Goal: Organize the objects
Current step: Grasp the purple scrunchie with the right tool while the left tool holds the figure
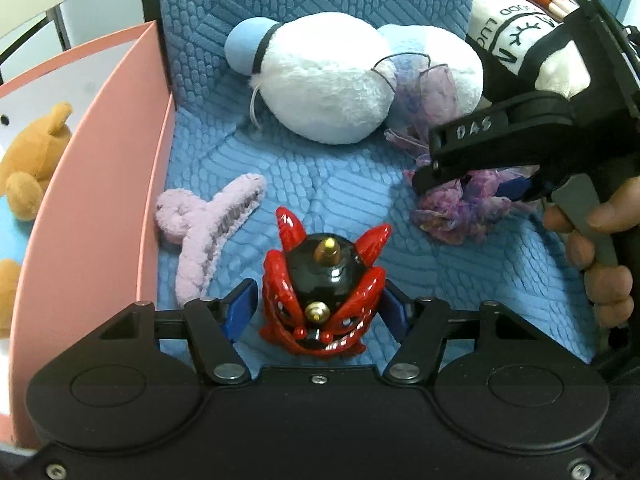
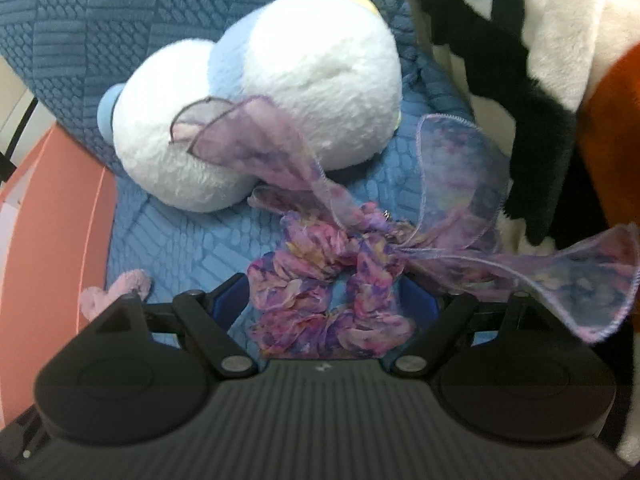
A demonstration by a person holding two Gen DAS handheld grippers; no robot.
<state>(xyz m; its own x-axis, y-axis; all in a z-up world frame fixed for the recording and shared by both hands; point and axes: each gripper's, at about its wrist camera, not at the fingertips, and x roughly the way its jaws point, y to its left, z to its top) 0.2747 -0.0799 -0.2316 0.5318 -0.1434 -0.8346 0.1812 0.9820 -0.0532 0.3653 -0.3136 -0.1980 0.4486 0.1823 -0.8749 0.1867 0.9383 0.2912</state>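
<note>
Left gripper (image 1: 318, 312) sat open w/ both jaws flanking the red mask toy (image 1: 320, 300); couldn't tell if pads touched it. Right gripper (image 2: 326, 300) also open around the purple scrunchie (image 2: 324, 292), not clamped.
Sorting looked early: nothing lifted yet, both grabs pending. Count on blue cushion (image 1: 280, 184), near to far: 1 mask toy, 1 hair clip (image 1: 208, 232), 1 scrunchie, 1 white plush (image 1: 320, 80); 1 bear (image 1: 28, 160) past the pink divider (image 1: 100, 200).

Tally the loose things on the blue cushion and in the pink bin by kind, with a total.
Plush toys: 3 — white-and-blue plush, black-and-white plush, brown teddy in the pink bin
Hair accessories: 2 — lilac claw clip, purple scrunchie
Figurines: 1 — red-and-black figurine
Total: 6
</note>
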